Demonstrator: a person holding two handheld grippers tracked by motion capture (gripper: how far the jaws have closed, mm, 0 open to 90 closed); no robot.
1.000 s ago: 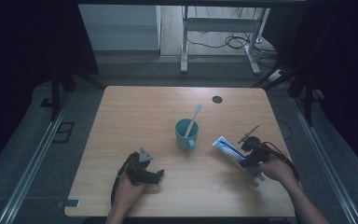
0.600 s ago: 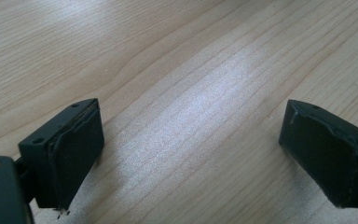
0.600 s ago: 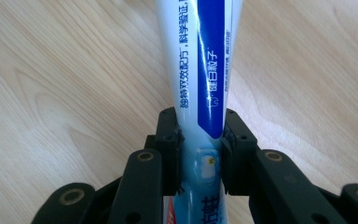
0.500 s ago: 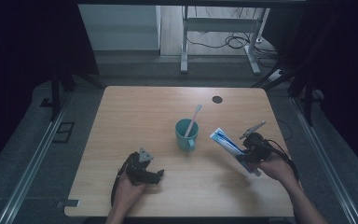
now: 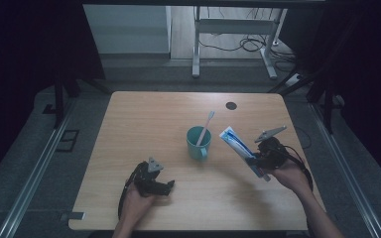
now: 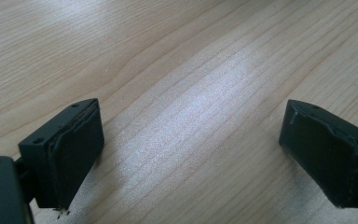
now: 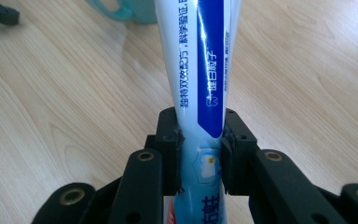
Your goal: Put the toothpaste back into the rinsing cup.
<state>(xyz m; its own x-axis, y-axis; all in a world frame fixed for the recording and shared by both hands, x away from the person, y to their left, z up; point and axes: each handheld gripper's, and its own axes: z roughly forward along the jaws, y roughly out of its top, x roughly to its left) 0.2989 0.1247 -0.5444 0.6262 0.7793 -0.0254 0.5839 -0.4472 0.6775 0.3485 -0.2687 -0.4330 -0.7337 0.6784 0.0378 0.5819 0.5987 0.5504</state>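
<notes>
You can read lines of Chinese characters only on the white and blue toothpaste tube (image 7: 198, 70), dark print along its white side and white print on the blue band, while the small lettering near its foot is too cut off to make out.

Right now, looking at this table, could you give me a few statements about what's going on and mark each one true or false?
1. The right gripper is clamped on a toothpaste tube. True.
2. The left gripper holds the toothbrush. False: its jaws stand open over bare table, with nothing between them.
3. A toothbrush stands in the teal mug. True.
4. The toothpaste tube lies flat on the table. False: it is lifted off the wood, slanting up toward the mug.
5. The mug lies tipped on its side. False: it stands upright.
</notes>
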